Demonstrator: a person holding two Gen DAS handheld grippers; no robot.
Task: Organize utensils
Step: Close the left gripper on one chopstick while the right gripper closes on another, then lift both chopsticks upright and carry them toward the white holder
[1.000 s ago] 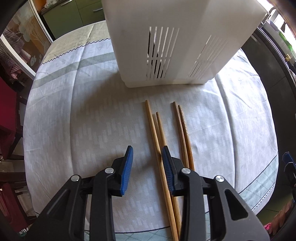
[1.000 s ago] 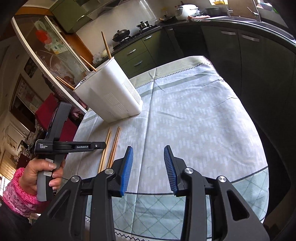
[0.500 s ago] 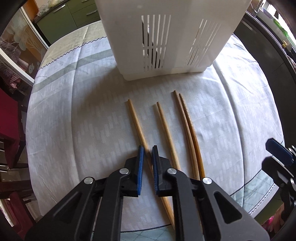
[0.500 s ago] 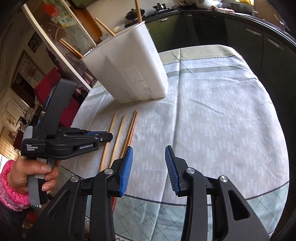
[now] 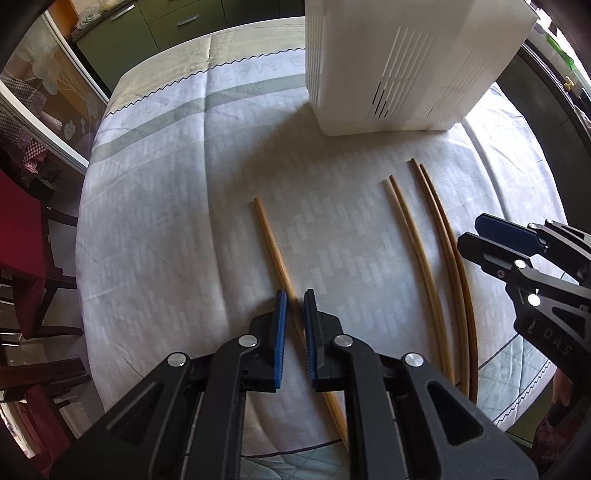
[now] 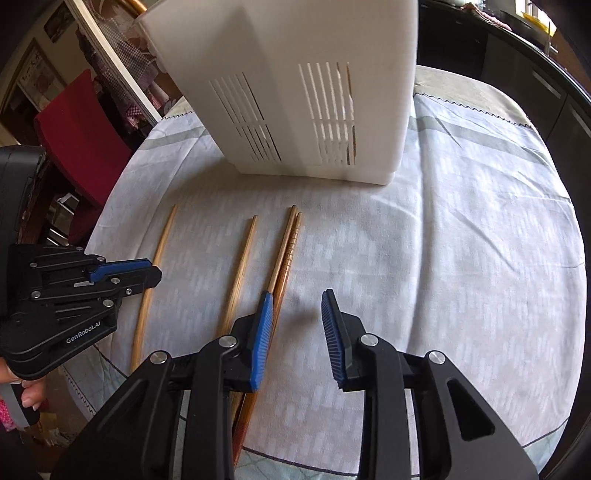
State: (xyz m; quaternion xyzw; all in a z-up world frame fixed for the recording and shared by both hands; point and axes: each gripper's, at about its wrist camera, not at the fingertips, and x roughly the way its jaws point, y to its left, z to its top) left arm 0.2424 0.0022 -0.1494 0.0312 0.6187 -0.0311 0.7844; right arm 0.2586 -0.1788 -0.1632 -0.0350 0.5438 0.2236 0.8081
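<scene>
I am holding two grippers over a table covered with a pale patterned cloth (image 5: 159,206). My left gripper (image 5: 294,302) has its blue pads nearly together around one light wooden chopstick (image 5: 271,242), gripping it a little below the middle, with the thin tip pointing away from me. Whether it is already lifted off the cloth I cannot tell. My right gripper (image 6: 297,306) is wide open and holds nothing. It hovers low, with its left pad just over a darker pair (image 6: 286,254) of chopsticks lying side by side and touching.

Between the held chopstick and the pair lies a second light chopstick (image 6: 242,266), alone and apart from both. All four point toward a tall white bin (image 6: 306,85) with slotted sides, standing upright at the far side of the table. Through one slot I can see a strip of wood, so something seems to be inside it already.

I judge the chopsticks to be light, stiff and smooth. A thin round stick could roll or swivel between flat pads, so a firm hold near the middle should keep it balanced. The darker pair has ridges near the tips, which may give more grip.

The cloth looks soft and slightly creased. Around the table are a red chair (image 6: 79,125), dark green kitchen cabinets (image 5: 159,26) and a glass door.
</scene>
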